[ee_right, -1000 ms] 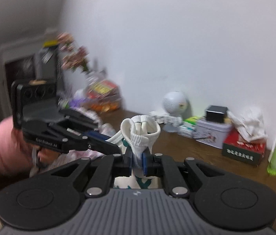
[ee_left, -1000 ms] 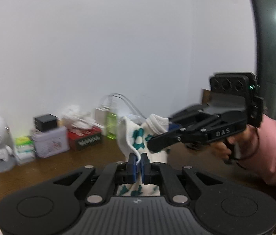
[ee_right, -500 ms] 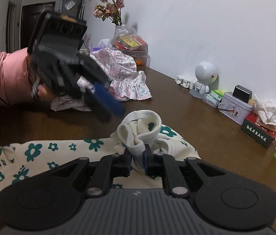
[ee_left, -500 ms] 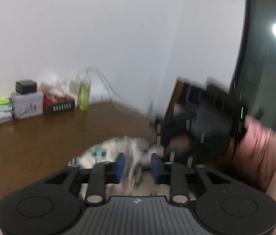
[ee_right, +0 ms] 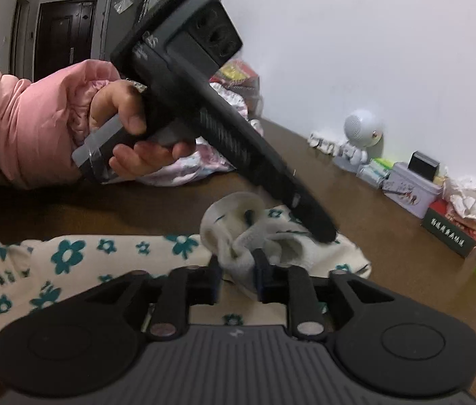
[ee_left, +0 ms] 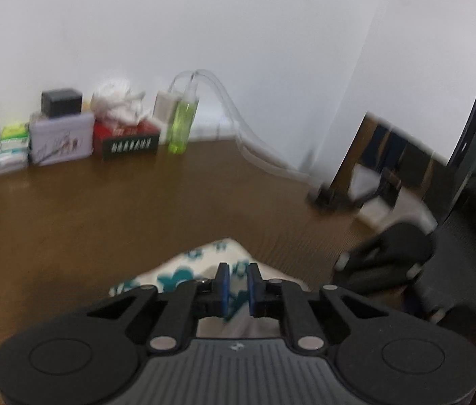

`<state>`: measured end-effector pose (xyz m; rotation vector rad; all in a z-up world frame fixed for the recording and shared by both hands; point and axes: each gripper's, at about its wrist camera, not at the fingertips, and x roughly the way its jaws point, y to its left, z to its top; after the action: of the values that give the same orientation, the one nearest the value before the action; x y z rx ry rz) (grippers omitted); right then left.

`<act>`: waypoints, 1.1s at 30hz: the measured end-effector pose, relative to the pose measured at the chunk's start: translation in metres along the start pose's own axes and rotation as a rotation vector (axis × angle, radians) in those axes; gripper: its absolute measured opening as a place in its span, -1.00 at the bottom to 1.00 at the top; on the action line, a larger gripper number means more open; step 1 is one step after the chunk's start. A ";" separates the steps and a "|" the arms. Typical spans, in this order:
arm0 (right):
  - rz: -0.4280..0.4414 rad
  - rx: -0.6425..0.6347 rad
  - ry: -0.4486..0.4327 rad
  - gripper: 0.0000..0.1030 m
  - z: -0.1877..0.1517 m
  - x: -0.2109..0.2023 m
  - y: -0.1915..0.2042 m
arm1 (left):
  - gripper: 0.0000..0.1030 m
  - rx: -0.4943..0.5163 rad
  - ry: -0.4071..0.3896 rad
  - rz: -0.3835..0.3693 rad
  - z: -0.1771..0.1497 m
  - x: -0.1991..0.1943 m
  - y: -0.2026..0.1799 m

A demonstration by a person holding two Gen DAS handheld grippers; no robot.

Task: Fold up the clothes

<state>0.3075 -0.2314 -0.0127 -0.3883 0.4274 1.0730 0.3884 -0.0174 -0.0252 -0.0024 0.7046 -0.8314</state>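
Here, at the lower centre of the right wrist frame, the right gripper (ee_right: 237, 278) pinches the white ribbed cuff (ee_right: 234, 236) of a cream garment with teal flowers (ee_right: 69, 256), which lies flat on the brown table (ee_right: 390, 236) and runs off toward the lower left. The hold likely pins the bunched end in place while the fold settles.

From the upper left of that frame the left gripper (ee_right: 324, 233) slants down in a pink-sleeved hand (ee_right: 136, 141), its tip touching the cloth just right of the cuff, probably to press the layer down.

In the left wrist view, its blue pads (ee_left: 223, 290) stand slightly apart at the lower centre, with the flowered cloth (ee_left: 184, 270) showing in the gap and beyond; whether any fabric is gripped cannot be told through the blur.

Along the wall at the left of that frame sit a tin (ee_left: 59, 140), a red box (ee_left: 126, 140) and a green bottle (ee_left: 180, 125), well apart from the work.
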 end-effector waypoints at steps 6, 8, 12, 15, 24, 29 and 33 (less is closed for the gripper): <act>0.075 0.202 -0.128 -0.13 0.003 -0.043 -0.016 | -0.81 0.007 0.017 0.007 -0.016 -0.009 0.000; 0.024 0.286 -0.169 -0.11 0.004 -0.049 -0.029 | -0.81 0.030 0.023 0.020 -0.021 -0.014 -0.004; -0.083 0.406 -0.093 -0.22 0.004 -0.025 -0.047 | -0.80 0.053 0.039 0.055 -0.032 -0.022 -0.010; -0.090 0.434 -0.016 -0.53 0.002 0.001 -0.051 | -0.80 0.048 0.040 0.057 -0.037 -0.025 -0.009; -0.173 0.361 0.098 -0.45 -0.004 0.028 -0.032 | -0.80 0.077 0.034 0.089 -0.043 -0.027 -0.015; -0.206 0.387 -0.011 -0.44 0.008 -0.003 -0.031 | -0.66 0.096 -0.062 0.068 -0.042 -0.051 -0.028; -0.231 0.448 -0.073 -0.59 0.020 -0.002 -0.036 | -0.68 0.145 -0.006 0.086 -0.046 -0.043 -0.041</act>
<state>0.3421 -0.2379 0.0085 0.0015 0.5286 0.7370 0.3143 -0.0047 -0.0255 0.1554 0.6333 -0.7977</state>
